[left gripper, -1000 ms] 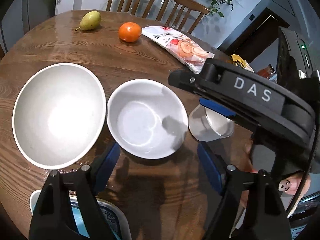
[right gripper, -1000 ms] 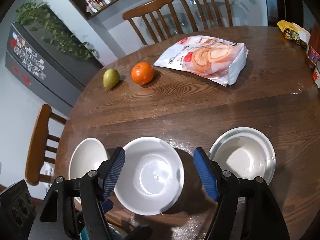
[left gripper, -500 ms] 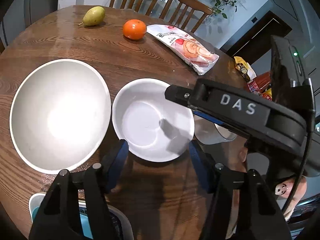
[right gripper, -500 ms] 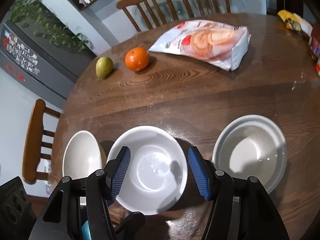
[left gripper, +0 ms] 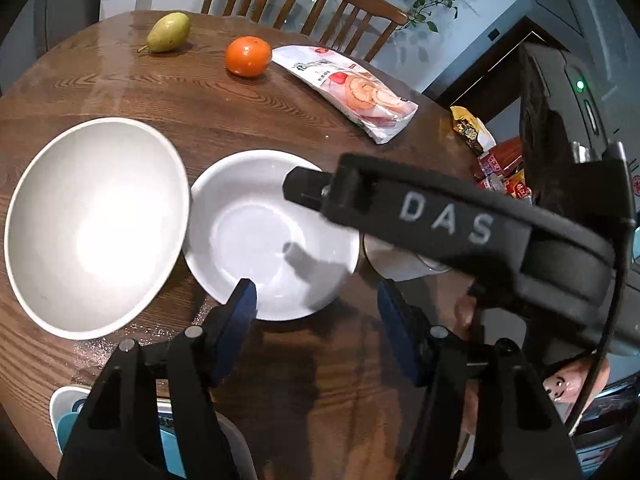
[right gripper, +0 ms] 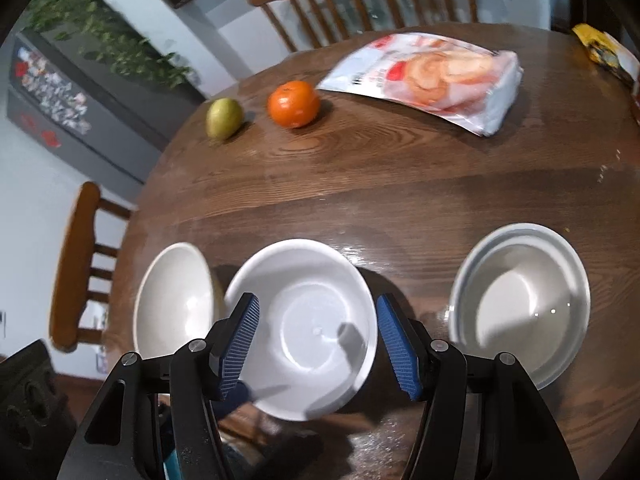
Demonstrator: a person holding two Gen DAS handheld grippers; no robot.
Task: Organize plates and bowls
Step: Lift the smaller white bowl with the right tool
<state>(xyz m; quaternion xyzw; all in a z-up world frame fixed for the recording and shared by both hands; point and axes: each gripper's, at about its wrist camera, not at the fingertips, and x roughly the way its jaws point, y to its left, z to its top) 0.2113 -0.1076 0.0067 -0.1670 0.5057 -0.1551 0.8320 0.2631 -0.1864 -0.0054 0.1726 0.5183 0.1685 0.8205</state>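
A: Where is the middle white bowl [left gripper: 256, 232] found?

B: It is set upright near the front edge of the round wooden table [left gripper: 120, 92]. A large bowl [left gripper: 92, 224] is placed at its nine o'clock, rims almost touching, and a grey-rimmed bowl [right gripper: 520, 304] is seen at its three o'clock, clearly apart.

A: How are the jaws of the left gripper [left gripper: 316, 304] held?

B: They have just been closing and are stopped about half open. Only the near rim of the middle white bowl is seen between the blue pads; no pad is pressed on it, so nothing is held.

A: And the right gripper [right gripper: 318, 340]?

B: Its jaws have just been closing too, and a moderate gap is kept. It is held above the same bowl, which is framed between the pads, and a shadow is cast inside the bowl. No grip is seen.

A: What is found farther back?

B: At about twelve o'clock from the bowl an orange [right gripper: 294, 104] is seen, with a pear [right gripper: 224, 118] at eleven and a snack packet [right gripper: 432, 76] at one.
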